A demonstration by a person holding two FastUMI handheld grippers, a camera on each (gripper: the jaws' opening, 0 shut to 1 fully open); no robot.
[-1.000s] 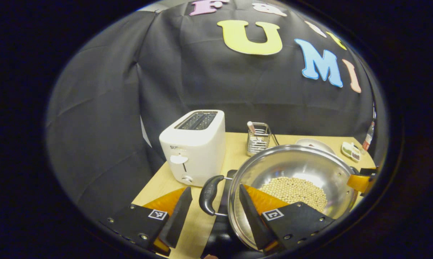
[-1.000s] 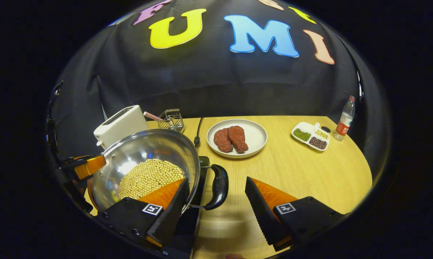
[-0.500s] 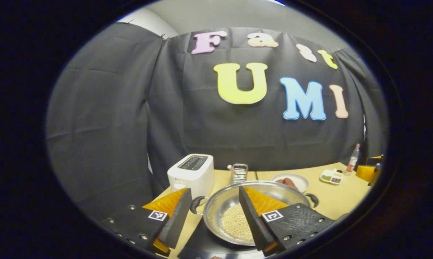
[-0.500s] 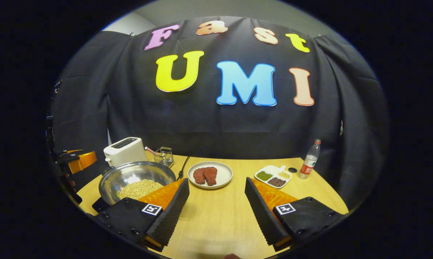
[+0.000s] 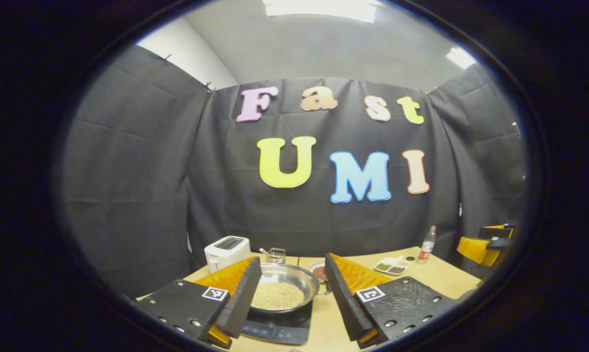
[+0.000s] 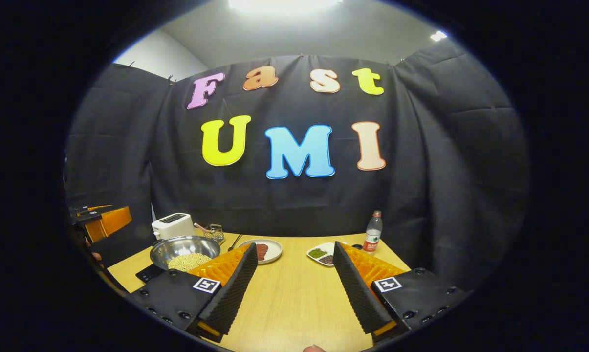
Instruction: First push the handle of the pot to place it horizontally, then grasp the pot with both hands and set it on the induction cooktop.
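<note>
On the table (image 6: 294, 298): everything sits near its far left end.
Cooktop (image 5: 274, 326): flat under the pot.
Pot (image 5: 280, 291): rests on it, beans inside; looks placed.
Left gripper (image 5: 288, 293): jaws apart, holding nothing, well back.
Right gripper (image 6: 292, 286): jaws apart, holding nothing.
Advice: retreat straight, away from the rim.

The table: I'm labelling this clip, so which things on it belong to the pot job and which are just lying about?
Part of the job:
- round steel pot holding pale beans
- flat black induction cooktop under it
- left gripper, jaws open
- right gripper, jaws open

Lying about:
- white toaster
- wire utensil rack
- white plate of meat
- white divided dish
- clear plastic bottle
</note>
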